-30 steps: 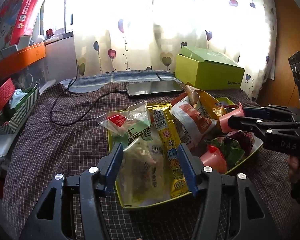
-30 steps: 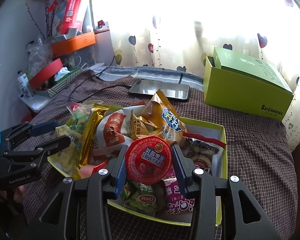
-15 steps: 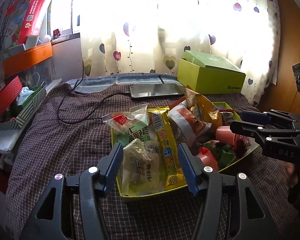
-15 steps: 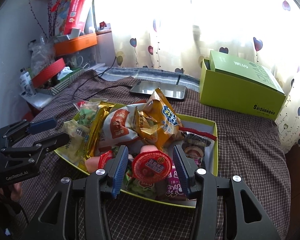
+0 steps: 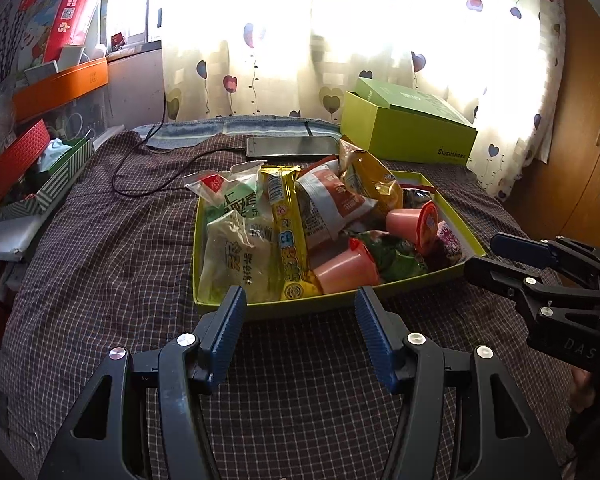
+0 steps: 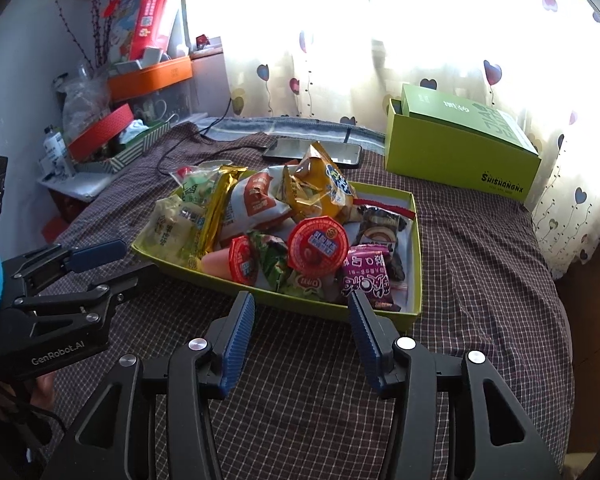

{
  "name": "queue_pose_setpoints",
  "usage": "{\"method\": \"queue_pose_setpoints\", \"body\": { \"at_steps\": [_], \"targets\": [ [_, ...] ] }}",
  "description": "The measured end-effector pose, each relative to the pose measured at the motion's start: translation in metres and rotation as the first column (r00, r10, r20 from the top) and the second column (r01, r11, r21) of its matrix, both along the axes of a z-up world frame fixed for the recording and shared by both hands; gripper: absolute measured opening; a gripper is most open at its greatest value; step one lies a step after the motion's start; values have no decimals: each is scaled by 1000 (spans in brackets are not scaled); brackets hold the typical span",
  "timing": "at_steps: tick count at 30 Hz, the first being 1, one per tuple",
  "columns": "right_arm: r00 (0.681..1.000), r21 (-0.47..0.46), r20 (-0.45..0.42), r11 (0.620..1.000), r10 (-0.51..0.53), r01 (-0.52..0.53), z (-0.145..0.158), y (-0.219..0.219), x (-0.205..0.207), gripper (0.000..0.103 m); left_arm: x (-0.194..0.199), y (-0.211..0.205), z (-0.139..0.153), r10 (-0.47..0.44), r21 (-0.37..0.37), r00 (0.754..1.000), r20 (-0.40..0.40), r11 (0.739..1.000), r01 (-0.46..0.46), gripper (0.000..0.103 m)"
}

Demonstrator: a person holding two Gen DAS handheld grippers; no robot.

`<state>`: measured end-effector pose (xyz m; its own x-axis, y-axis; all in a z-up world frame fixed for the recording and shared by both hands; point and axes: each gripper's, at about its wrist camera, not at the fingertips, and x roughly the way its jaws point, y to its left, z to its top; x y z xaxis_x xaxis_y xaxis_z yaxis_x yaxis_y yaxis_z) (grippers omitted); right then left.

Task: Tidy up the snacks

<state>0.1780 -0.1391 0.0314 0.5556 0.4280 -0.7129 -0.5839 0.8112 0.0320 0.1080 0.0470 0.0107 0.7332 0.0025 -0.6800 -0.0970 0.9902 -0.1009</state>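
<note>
A shallow lime-green tray (image 5: pixel 332 304) (image 6: pixel 418 240) sits on the checked cloth, full of snack packets. A pink jelly cup with a red lid (image 6: pixel 318 245) (image 5: pixel 414 226) lies on the pile; a second pink cup (image 5: pixel 346 268) (image 6: pixel 236 260) lies beside it. A yellow bar packet (image 5: pixel 288 236) and pale bags (image 5: pixel 236 252) fill the left side. My left gripper (image 5: pixel 300 312) is open and empty, just short of the tray's near edge. My right gripper (image 6: pixel 300 314) is open and empty, also just short of the tray.
A closed lime-green box (image 5: pixel 408 128) (image 6: pixel 460 152) stands behind the tray by the curtain. A phone (image 5: pixel 292 146) with a cable lies on the cloth. Cluttered boxes and an orange bin (image 6: pixel 148 76) crowd the left side.
My right gripper let go of the red-lidded jelly cup onto the pile in the tray and opened. Both grippers pulled back from the tray toward me.
</note>
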Motion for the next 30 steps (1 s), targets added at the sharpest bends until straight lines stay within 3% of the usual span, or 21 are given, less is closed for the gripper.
{"method": "queue_pose_setpoints", "body": {
  "at_steps": [16,21,30],
  "targets": [
    [1000,-6,-16,1000,18,-19,-7,1,-40,49,-35,-18,-6,33,4,998,-49,999,-32,58],
    [1000,-7,-23,1000,16,-17,-9,0,-45,49,-42,-27,-6,33,44,998,-50,999,-30,58],
    [999,-10,-39,1000,7,-8,-15,-1,-45,50,-42,-28,-8,23,19,998,-61,1000,-22,58]
  ]
}}
